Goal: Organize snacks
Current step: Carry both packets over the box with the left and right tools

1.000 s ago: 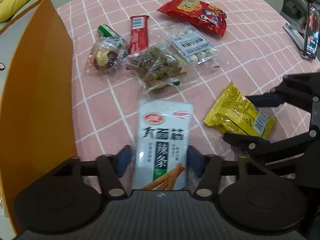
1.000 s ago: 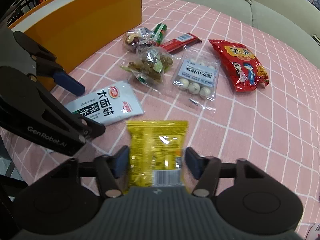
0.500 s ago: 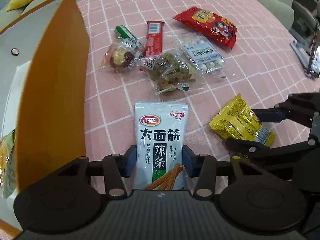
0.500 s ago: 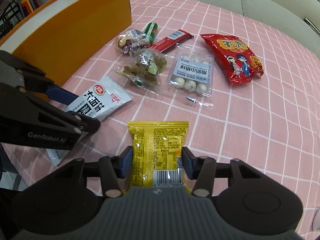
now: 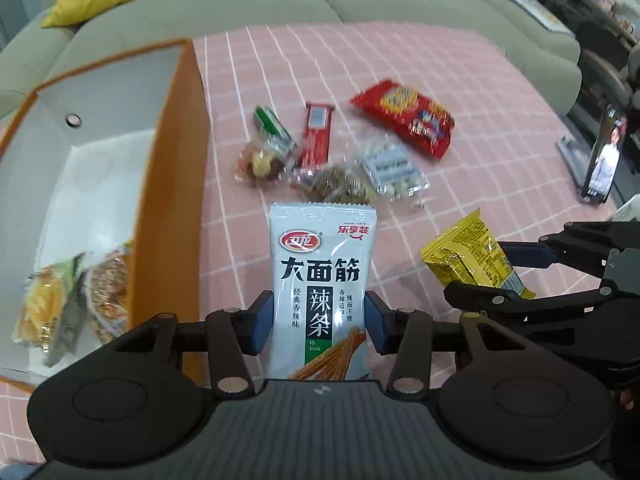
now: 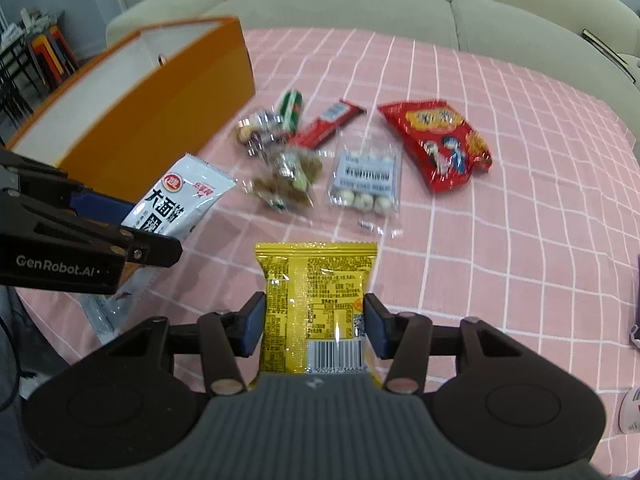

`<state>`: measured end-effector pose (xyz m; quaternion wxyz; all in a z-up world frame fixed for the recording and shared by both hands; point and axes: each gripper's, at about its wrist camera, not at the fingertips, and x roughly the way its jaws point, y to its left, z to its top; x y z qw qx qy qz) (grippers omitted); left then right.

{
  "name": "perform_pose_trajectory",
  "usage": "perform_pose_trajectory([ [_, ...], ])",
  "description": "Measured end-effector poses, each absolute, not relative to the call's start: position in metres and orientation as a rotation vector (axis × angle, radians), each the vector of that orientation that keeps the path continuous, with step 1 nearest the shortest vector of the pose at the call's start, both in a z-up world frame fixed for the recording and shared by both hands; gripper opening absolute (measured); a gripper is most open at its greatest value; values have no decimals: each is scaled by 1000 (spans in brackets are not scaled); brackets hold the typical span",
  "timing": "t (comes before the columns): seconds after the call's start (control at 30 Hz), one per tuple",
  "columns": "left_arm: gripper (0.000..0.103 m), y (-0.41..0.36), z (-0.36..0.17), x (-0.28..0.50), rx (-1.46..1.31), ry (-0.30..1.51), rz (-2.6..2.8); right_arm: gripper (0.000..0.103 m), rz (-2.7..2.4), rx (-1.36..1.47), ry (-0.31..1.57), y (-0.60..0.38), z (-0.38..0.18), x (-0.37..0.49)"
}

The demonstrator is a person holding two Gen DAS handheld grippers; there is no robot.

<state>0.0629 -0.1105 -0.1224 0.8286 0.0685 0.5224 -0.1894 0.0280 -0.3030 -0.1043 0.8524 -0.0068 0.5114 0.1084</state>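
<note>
The white spicy-strip packet (image 5: 322, 292) is hanging clamped in the left gripper (image 5: 320, 322) just beside the orange box (image 5: 176, 184) at the tablecloth's (image 6: 520, 240) left edge, while the right gripper (image 6: 312, 326) is pinching the yellow packet (image 6: 316, 304) above the near edge.

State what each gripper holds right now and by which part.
Left gripper holds the white spicy-strip packet, pads on the side edges of its lower half. Right gripper holds the yellow snack packet, likewise by the side edges near its barcode end.
</note>
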Motion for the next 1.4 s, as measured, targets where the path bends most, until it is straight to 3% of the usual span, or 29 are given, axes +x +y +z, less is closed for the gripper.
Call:
perform_pose_trajectory([
  [0.8, 54, 3, -31, 89, 76, 947, -228, 49, 493, -84, 809, -186, 3, 66],
  [1.4, 54, 48, -80, 152, 189, 1120, -206, 49, 606, -433, 826, -80, -38, 135],
])
